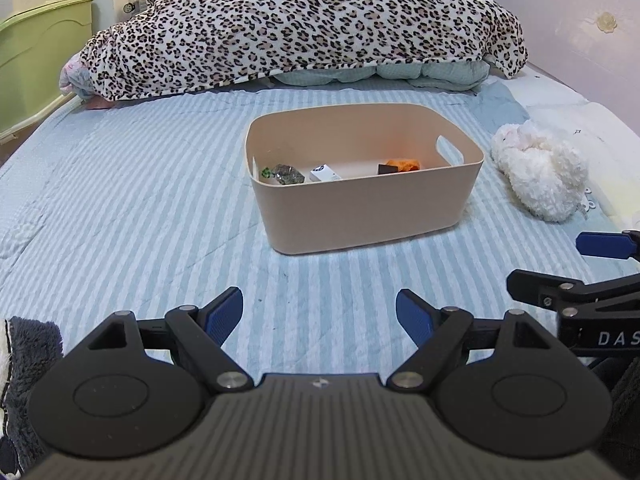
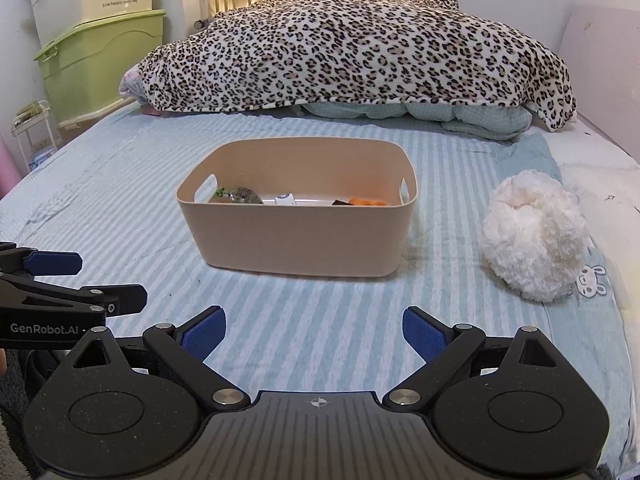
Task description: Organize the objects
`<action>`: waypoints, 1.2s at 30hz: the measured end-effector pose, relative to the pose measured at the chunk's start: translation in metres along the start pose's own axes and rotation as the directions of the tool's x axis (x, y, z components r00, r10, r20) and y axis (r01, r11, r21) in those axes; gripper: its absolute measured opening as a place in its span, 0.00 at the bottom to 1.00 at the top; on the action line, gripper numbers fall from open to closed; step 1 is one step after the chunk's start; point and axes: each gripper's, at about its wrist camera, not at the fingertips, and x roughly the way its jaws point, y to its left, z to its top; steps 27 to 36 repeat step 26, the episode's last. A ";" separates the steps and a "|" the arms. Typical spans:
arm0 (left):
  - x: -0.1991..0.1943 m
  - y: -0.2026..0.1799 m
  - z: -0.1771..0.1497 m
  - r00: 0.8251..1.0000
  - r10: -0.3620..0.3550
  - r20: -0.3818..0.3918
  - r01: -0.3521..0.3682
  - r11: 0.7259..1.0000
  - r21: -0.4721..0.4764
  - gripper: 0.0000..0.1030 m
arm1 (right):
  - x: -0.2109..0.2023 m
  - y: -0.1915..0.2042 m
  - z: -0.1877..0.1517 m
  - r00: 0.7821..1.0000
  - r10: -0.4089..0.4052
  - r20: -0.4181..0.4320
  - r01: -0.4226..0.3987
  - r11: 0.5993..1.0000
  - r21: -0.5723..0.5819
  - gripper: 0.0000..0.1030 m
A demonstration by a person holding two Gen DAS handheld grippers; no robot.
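Note:
A tan plastic bin [image 1: 360, 216] [image 2: 296, 240] stands on the striped blue bedsheet. Inside it lie a dark mottled object [image 1: 287, 174] [image 2: 243, 195], a small white box [image 1: 323, 173] [image 2: 285, 199] and an orange item [image 1: 404, 165] [image 2: 368, 201] with a dark piece beside it. A fluffy white plush toy [image 1: 540, 172] [image 2: 532, 236] lies on the bed to the right of the bin. My left gripper [image 1: 319, 312] is open and empty, low over the sheet in front of the bin; it also shows at the left edge of the right wrist view [image 2: 92, 280]. My right gripper [image 2: 314, 328] is open and empty, beside the left one [image 1: 560, 264].
A leopard-print blanket [image 1: 304, 24] [image 2: 360, 48] is heaped over a pale green quilt [image 2: 472, 118] at the far end of the bed. Green and cream storage boxes [image 2: 100, 52] stand at the left. A pink wall panel [image 1: 580, 28] runs along the right. Dark fleece [image 1: 32, 352] is at bottom left.

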 end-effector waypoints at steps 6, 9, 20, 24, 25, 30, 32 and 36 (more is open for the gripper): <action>-0.001 0.000 -0.006 1.000 0.022 0.003 -0.022 1.000 0.008 0.82 | 0.000 -0.003 -0.008 1.000 0.008 -0.013 -0.008 0.999 0.031 0.94; -0.002 0.000 -0.007 1.000 0.020 0.001 -0.020 1.000 0.012 0.82 | 0.000 -0.004 -0.010 1.000 0.011 -0.019 -0.010 0.999 0.035 0.94; -0.003 0.000 -0.010 1.000 0.012 -0.007 -0.012 1.000 0.016 0.82 | -0.005 -0.006 -0.010 1.000 0.013 -0.018 -0.012 0.999 0.040 0.94; -0.005 -0.002 -0.010 1.000 0.002 -0.005 -0.002 1.000 0.014 0.82 | -0.006 -0.005 -0.009 1.000 0.014 -0.016 -0.013 0.999 0.041 0.94; -0.006 -0.003 -0.010 1.000 -0.001 -0.006 0.002 1.000 0.014 0.82 | -0.006 -0.005 -0.009 1.000 0.013 -0.017 -0.013 0.999 0.041 0.94; -0.006 -0.003 -0.010 1.000 -0.003 -0.005 0.003 1.000 0.013 0.82 | -0.006 -0.005 -0.009 1.000 0.013 -0.017 -0.012 0.999 0.041 0.94; -0.006 -0.003 -0.010 1.000 -0.003 -0.005 0.003 1.000 0.013 0.82 | -0.006 -0.005 -0.009 1.000 0.013 -0.017 -0.012 0.999 0.041 0.94; -0.006 -0.003 -0.010 1.000 -0.003 -0.005 0.003 1.000 0.013 0.82 | -0.006 -0.005 -0.009 1.000 0.013 -0.017 -0.012 0.999 0.041 0.94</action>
